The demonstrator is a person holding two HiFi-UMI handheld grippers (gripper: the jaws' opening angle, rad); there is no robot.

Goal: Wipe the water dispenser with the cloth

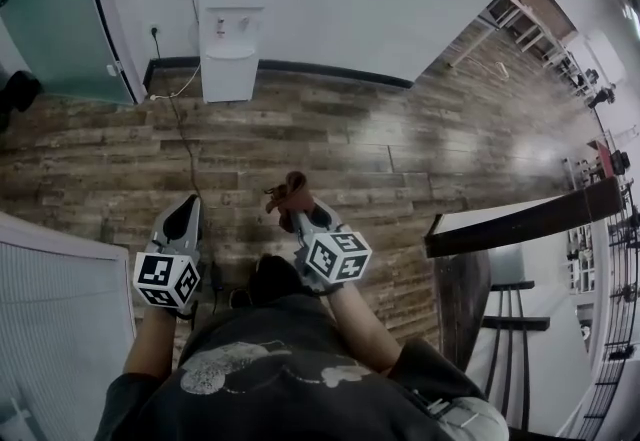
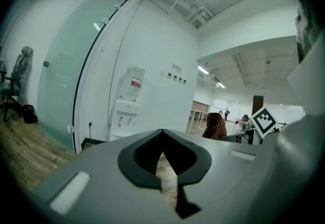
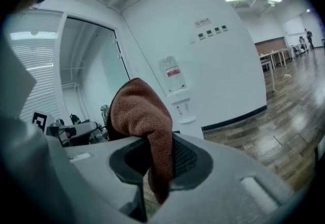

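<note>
The white floor-standing water dispenser (image 1: 232, 39) with its upturned clear bottle stands against the white wall, well apart from the person across the brown wood-plank floor (image 1: 420, 154). The right claw (image 1: 300, 216) is clenched on a rust-brown terry cloth (image 1: 288, 191). In the right gripper view the cloth (image 3: 144, 116) bunches above the jaws and a strip of it hangs down, pinched between them. The left claw (image 1: 187, 214) is held level beside the right one. In the left gripper view its jaws stand together with nothing between them, only floor showing through the slit.

The step in hand looks like the approach. The cloth is gripped and ready, but no wiping has begun, since nothing touches the dispenser. The next move calls for walking up to the machine, raising the right claw and pressing the bunched part of the cloth flat against a panel. The tap recess is likely the fiddly area.
</note>
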